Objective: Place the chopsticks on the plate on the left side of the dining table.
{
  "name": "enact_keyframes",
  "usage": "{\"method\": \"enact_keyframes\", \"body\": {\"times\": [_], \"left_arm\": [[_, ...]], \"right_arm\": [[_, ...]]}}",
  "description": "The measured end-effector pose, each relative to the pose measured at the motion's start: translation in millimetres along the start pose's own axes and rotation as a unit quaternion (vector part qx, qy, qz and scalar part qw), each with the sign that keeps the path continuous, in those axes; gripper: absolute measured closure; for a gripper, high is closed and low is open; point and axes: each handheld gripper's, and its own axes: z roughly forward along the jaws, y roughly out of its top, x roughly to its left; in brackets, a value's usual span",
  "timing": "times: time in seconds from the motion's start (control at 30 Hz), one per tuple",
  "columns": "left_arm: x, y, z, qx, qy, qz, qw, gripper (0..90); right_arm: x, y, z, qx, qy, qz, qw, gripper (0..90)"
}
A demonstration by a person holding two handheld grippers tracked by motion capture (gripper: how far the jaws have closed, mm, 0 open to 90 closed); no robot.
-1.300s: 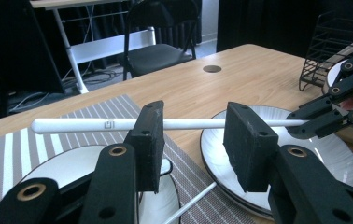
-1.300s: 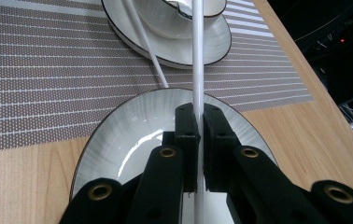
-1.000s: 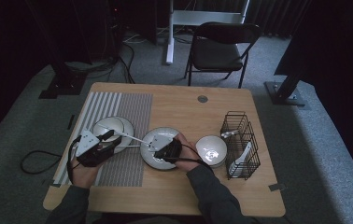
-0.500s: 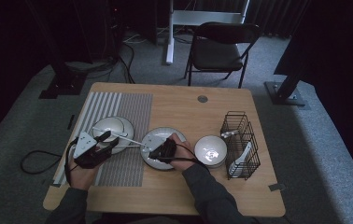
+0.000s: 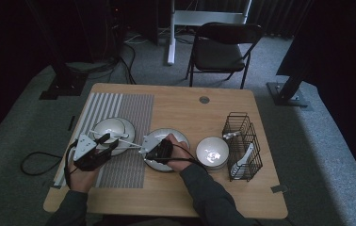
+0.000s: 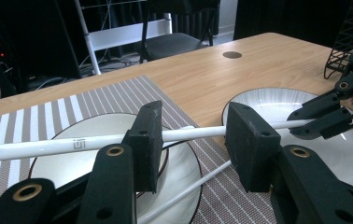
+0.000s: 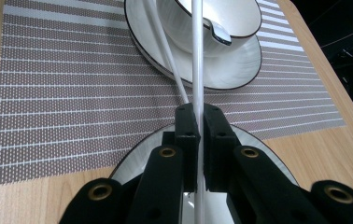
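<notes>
On a wooden table [image 5: 181,106], a white chopstick [image 7: 197,51] is clamped in the closed right gripper [image 7: 198,122] over a plate [image 5: 153,137]. It passes between the left gripper [image 6: 193,140]'s parted jaws (untouched), which are best closed squarely, gently.

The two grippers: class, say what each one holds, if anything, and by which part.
The right gripper clamps a white chopstick near one end. The left gripper is open around that chopstick's middle, holding nothing.
</notes>
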Motion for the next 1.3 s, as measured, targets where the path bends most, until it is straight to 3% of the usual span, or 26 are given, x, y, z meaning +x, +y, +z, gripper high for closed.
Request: {"method": "enact_keyframes", "body": {"times": [1.3], "left_arm": [[7.4,-18.2,-5.0,0.021,0.029,-0.002,0.9994,60.7]], "right_arm": [[2.4,13.8,24.8,0.005,0.02,-0.013,0.9997,86.3]]}}
